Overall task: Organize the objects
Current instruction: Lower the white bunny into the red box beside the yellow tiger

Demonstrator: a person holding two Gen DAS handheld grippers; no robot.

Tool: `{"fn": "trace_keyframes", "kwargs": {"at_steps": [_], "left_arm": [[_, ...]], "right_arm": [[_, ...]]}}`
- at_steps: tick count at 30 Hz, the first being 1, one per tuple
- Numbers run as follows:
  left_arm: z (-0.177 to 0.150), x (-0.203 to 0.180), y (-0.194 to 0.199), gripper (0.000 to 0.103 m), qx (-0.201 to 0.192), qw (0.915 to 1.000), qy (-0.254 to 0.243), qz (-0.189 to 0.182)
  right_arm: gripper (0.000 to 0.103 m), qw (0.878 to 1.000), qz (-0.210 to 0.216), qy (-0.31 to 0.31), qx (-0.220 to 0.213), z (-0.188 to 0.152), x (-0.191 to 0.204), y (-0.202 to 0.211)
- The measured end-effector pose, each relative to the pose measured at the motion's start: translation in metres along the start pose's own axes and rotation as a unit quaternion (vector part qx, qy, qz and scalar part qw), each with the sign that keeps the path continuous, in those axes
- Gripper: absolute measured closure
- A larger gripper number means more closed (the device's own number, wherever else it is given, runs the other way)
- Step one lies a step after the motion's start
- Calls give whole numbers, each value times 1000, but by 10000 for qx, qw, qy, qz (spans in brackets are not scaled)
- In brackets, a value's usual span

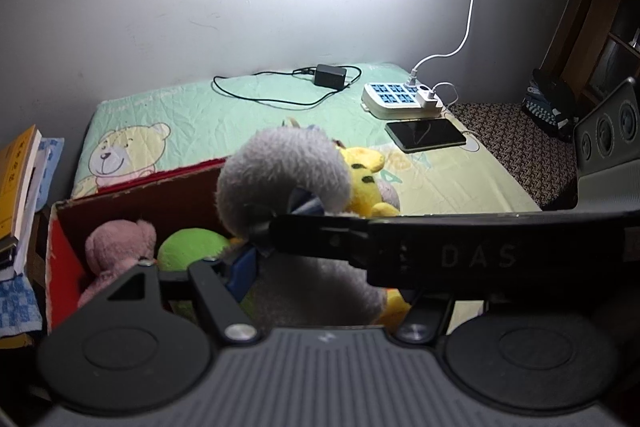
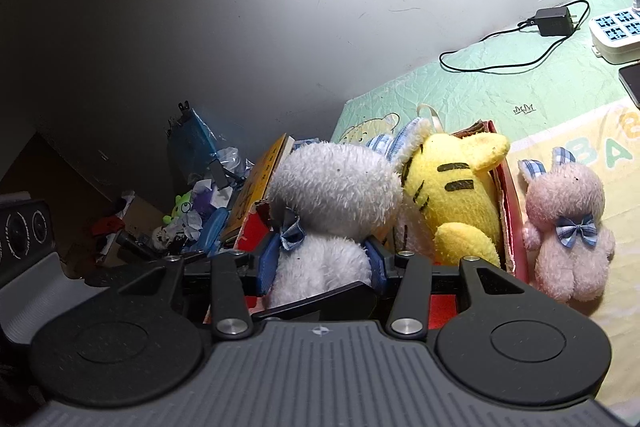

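Observation:
A red cardboard box (image 1: 120, 205) sits on a green bed mat, holding a pink plush (image 1: 114, 247), a green plush (image 1: 192, 247) and a yellow tiger plush (image 2: 456, 195). My right gripper (image 2: 324, 261) is shut on a white-grey bunny plush (image 2: 332, 195) with a blue bow, held over the box. In the left wrist view the same bunny (image 1: 280, 179) fills the centre, with the right gripper's black finger crossing in front. My left gripper (image 1: 256, 259) is close to the bunny; its grip is hidden. A second pink bunny (image 2: 568, 227) stands on the mat right of the box.
A phone (image 1: 426, 134), a white power strip (image 1: 400, 99) and a black charger (image 1: 330, 75) with cable lie at the back of the mat. Books (image 1: 18, 187) stand left of the box. A clutter pile (image 2: 192, 203) lies beyond the box by the wall.

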State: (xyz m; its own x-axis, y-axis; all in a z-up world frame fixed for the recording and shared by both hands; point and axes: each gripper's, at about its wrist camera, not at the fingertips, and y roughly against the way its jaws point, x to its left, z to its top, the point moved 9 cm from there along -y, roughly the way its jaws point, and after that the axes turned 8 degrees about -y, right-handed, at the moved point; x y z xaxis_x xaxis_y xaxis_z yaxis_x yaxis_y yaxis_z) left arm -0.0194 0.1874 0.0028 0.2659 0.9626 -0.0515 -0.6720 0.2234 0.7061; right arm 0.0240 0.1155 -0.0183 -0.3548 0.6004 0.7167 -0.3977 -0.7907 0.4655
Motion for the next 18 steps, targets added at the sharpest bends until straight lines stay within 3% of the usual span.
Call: {"fn": "trace_keyframes", "kwargs": {"at_steps": [5, 18], "left_arm": [[-9, 8, -16, 36, 227, 9995, 188, -114], [-27, 24, -40, 38, 589, 9974, 404, 29]], "right_arm": [[55, 9999, -85, 3, 140, -4, -9, -10], [54, 9984, -213, 330, 416, -11, -10, -33]]}}
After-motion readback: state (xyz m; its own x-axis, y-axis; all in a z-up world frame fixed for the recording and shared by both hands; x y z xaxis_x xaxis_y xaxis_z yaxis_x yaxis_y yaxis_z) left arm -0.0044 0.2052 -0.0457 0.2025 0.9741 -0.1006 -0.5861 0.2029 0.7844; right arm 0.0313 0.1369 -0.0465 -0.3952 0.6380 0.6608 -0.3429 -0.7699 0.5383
